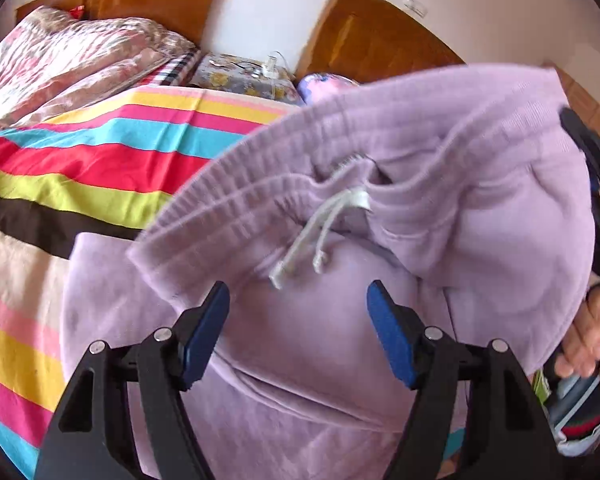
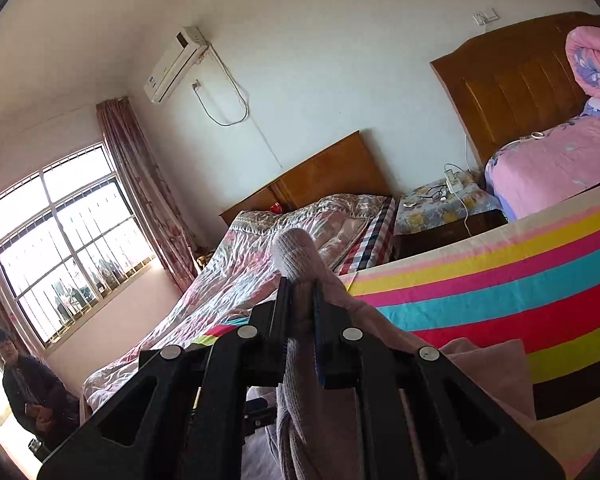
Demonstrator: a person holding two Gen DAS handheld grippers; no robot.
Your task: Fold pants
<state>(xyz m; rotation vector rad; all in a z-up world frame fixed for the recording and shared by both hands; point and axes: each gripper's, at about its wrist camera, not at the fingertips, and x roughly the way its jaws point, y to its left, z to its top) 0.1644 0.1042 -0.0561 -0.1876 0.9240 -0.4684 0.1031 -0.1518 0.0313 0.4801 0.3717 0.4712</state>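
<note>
Lilac sweatpants [image 1: 340, 320] with a ribbed waistband [image 1: 260, 196] and a white drawstring [image 1: 324, 232] lie on the striped bed. Their waist end is lifted up towards the right. My left gripper [image 1: 299, 304] hovers open just over the cloth below the drawstring, and its blue pads [image 1: 214, 312] press on nothing. My right gripper [image 2: 300, 296] is shut on a fold of the ribbed waistband [image 2: 294, 252], which pokes up past its fingertips. In the left wrist view the right gripper [image 1: 576, 128] holds the raised cloth at the far right edge.
The striped bedsheet [image 1: 80, 168] covers the bed under the pants. Beyond it are a second bed with a floral quilt [image 2: 236, 264], a nightstand [image 2: 444, 208] with cables, and a pink bed [image 2: 552, 164]. A person [image 2: 28, 384] stands by the window. A hand [image 1: 588, 340] grips the right tool.
</note>
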